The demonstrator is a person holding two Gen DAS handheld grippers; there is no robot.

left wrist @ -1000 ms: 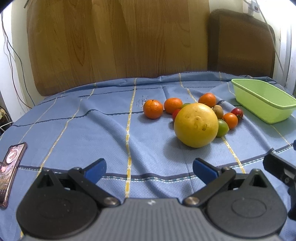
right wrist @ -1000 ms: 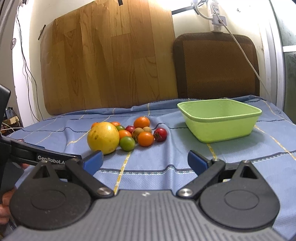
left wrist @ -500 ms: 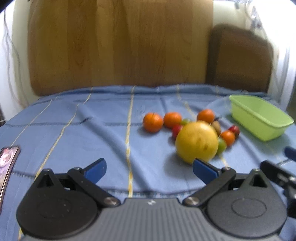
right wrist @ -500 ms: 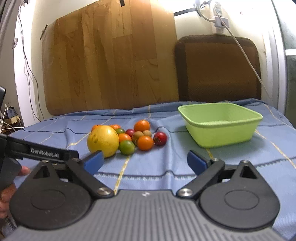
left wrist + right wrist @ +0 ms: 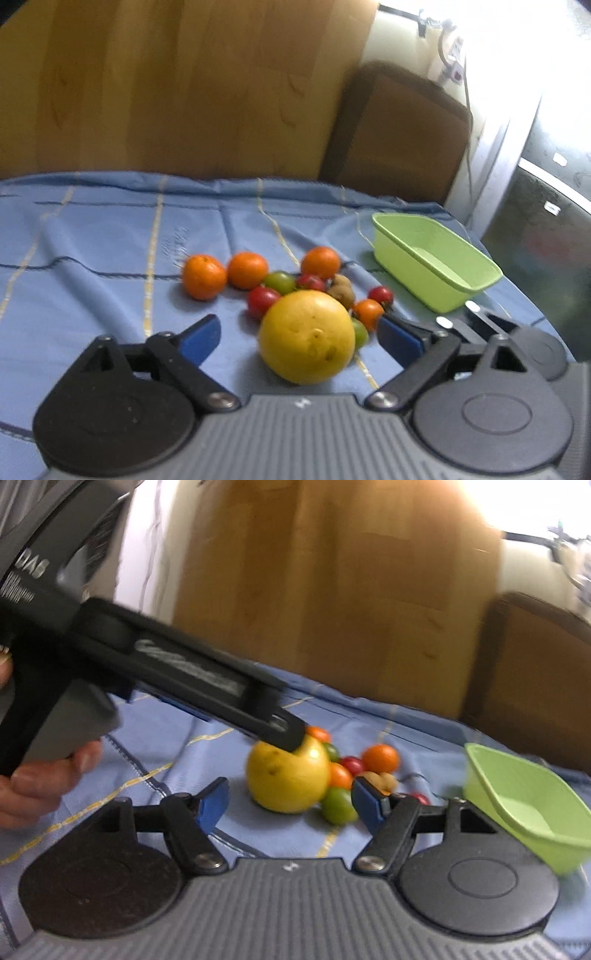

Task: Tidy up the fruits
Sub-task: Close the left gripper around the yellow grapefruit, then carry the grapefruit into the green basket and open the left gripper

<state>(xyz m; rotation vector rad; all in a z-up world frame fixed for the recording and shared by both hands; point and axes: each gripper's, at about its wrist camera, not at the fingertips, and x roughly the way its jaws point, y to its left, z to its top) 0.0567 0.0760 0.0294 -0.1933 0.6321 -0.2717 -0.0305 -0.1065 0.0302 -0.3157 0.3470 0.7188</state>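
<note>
Your left gripper [image 5: 299, 336] has its jaws spread wide, with the big yellow grapefruit [image 5: 306, 336] sitting between the blue pads [image 5: 201, 334] and no contact visible. In the right wrist view your right gripper [image 5: 290, 801] is also wide apart, and the same grapefruit [image 5: 288, 779] lies just ahead of it, between the pad lines. The left tool's black body cuts across that view from the upper left, its tip overlapping the top of the grapefruit; whether it touches, you cannot tell. Your left hand [image 5: 37, 786] grips its handle at the left edge.

The fruit sits clustered on the blue striped cloth [image 5: 110, 251] covering the tabletop. Three oranges [image 5: 204, 276] line the far side, with red tomatoes [image 5: 262, 301], a green one [image 5: 280, 281], a brown kiwi [image 5: 341, 290] and a small orange tomato [image 5: 367, 312] packed behind and right of the grapefruit. The lime green tub [image 5: 436, 273] stands to the right, apart from the pile. Both views are motion-blurred.
</note>
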